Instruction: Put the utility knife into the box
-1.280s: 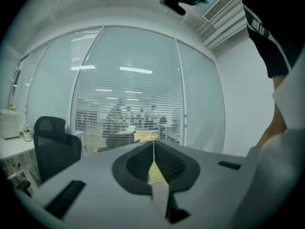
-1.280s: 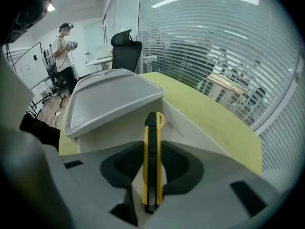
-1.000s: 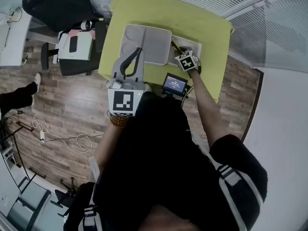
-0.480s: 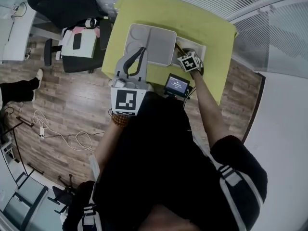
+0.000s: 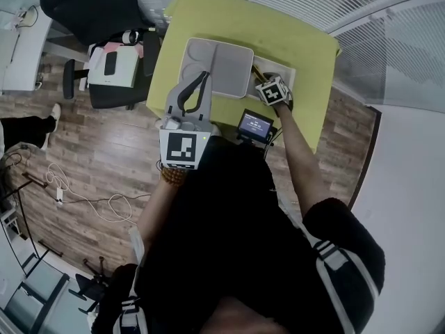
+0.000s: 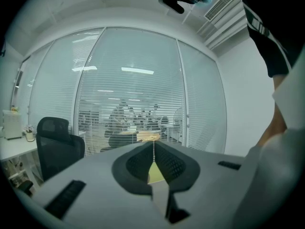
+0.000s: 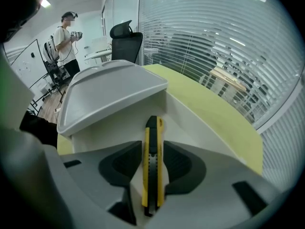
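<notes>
Green table (image 7: 217, 109); lid (image 7: 109, 89) partly hides box (image 7: 188, 120) behind utility knife (image 7: 152, 166).

Yellow-black utility knife (image 7: 151, 166) in white box (image 7: 183, 120)

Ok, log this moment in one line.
right gripper: jaws opening, knife between them, tip in box | left gripper: jaws shut, empty

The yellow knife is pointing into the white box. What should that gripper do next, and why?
Probably let the right gripper finish opening, then lift it straight out. The utility knife already reaches down into the box, and the opening jaws look clear of its sides.
</notes>
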A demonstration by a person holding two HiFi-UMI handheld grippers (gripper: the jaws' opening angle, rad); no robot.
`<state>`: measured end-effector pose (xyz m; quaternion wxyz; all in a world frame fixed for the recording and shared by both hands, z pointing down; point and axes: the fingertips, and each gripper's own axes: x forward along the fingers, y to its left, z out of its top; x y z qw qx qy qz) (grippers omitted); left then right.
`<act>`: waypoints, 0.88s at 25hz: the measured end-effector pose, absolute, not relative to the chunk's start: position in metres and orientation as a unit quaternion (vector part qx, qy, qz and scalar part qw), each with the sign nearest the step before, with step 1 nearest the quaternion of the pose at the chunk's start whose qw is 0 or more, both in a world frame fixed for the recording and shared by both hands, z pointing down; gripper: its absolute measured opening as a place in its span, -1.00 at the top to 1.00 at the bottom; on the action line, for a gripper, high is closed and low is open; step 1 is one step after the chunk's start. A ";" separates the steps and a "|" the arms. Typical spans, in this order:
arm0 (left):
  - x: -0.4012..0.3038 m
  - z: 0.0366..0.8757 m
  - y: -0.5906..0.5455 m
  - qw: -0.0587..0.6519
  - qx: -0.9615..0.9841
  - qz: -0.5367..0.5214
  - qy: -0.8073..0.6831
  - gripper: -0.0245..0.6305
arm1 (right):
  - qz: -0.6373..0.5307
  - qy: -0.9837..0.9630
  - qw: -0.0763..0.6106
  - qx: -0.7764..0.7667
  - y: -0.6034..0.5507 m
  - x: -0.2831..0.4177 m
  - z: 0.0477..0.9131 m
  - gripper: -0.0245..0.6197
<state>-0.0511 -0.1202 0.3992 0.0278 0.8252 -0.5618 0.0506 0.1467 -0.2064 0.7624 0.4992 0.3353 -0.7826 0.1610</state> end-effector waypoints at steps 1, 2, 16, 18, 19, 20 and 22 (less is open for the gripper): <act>-0.050 0.400 -0.120 0.028 0.826 0.050 -0.561 0.87 | 0.158 -0.784 0.498 0.335 -0.206 0.147 0.761 0.48; -0.050 0.400 -0.120 0.028 0.826 0.049 -0.561 0.87 | 0.156 -0.785 0.497 0.335 -0.206 0.147 0.759 0.47; -0.045 0.394 -0.124 0.029 0.836 0.038 -0.546 0.87 | 0.138 -0.802 0.451 0.366 -0.214 0.147 0.700 0.50; -0.044 0.392 -0.124 0.026 0.837 0.036 -0.546 0.87 | 0.132 -0.806 0.442 0.372 -0.216 0.147 0.690 0.51; -0.043 0.391 -0.124 0.024 0.837 0.036 -0.545 0.87 | 0.128 -0.807 0.439 0.374 -0.216 0.148 0.685 0.51; -0.042 0.391 -0.124 0.022 0.837 0.036 -0.545 0.87 | 0.124 -0.809 0.435 0.375 -0.217 0.148 0.680 0.51; -0.045 0.390 -0.129 0.020 0.838 0.035 -0.544 0.87 | 0.118 -0.812 0.430 0.377 -0.220 0.144 0.670 0.52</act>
